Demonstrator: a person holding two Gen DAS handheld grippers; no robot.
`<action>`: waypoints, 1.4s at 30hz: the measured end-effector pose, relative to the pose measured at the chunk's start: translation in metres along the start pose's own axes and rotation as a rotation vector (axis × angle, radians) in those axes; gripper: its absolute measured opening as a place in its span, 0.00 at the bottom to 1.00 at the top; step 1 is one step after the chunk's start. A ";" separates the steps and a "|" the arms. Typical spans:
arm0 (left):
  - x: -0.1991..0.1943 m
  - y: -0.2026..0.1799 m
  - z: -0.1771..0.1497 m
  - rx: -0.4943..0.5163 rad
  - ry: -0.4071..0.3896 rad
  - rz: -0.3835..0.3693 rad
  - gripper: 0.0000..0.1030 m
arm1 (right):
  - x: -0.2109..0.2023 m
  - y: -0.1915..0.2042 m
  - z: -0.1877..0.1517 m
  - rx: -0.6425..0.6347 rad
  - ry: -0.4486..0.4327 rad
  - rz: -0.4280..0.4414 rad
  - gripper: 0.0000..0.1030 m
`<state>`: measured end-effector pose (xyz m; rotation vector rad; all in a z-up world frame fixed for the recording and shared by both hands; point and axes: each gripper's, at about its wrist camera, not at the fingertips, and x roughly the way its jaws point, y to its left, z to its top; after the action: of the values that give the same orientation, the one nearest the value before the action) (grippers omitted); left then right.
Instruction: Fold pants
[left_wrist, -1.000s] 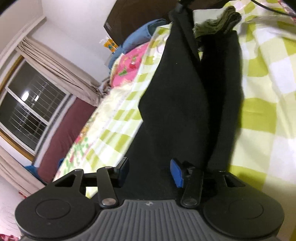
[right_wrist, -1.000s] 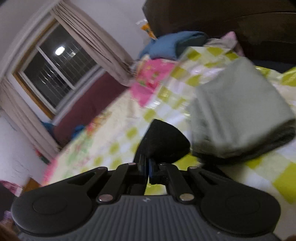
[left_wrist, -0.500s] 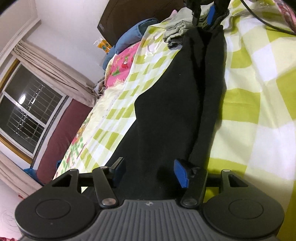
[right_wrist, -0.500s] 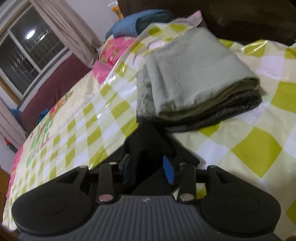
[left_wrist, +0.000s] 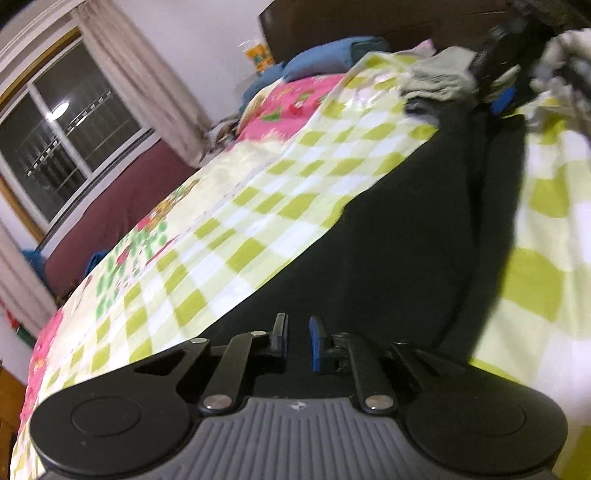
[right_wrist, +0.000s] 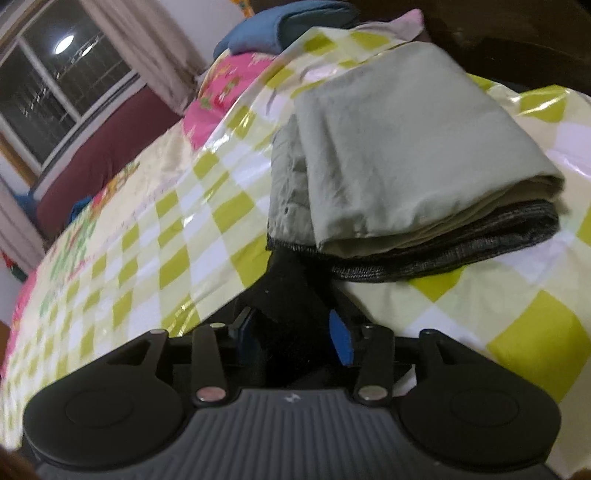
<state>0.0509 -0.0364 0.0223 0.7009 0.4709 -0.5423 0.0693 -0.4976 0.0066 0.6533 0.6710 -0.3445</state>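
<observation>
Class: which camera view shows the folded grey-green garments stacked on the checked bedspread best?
The right wrist view: the folded grey-green garments fill it, layers distinct. The left wrist view shows them only small, blurred and far off.

The right tongs (right_wrist: 295, 332) have just been opening, jaws apart with the black pants (right_wrist: 291, 284) lying loose between them on the checked bedcover (right_wrist: 177, 221). Just beyond sits a folded stack of grey-green clothes (right_wrist: 406, 147), touching the pants.

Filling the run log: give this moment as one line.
left tongs: just closed on pants | right tongs: just opened, pants end loose between | folded stack: beyond pants
</observation>
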 end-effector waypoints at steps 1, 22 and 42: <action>-0.001 -0.006 -0.001 0.018 -0.002 -0.015 0.36 | 0.004 0.001 0.001 -0.026 0.016 0.001 0.45; -0.020 -0.010 0.008 0.075 -0.042 0.007 0.54 | -0.140 0.037 0.029 -0.180 -0.255 0.290 0.04; -0.004 -0.049 -0.003 0.145 0.014 -0.038 0.65 | 0.005 -0.013 -0.014 0.169 0.027 0.082 0.30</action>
<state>0.0174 -0.0648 -0.0008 0.8358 0.4620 -0.6123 0.0602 -0.4985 -0.0113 0.8458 0.6432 -0.3187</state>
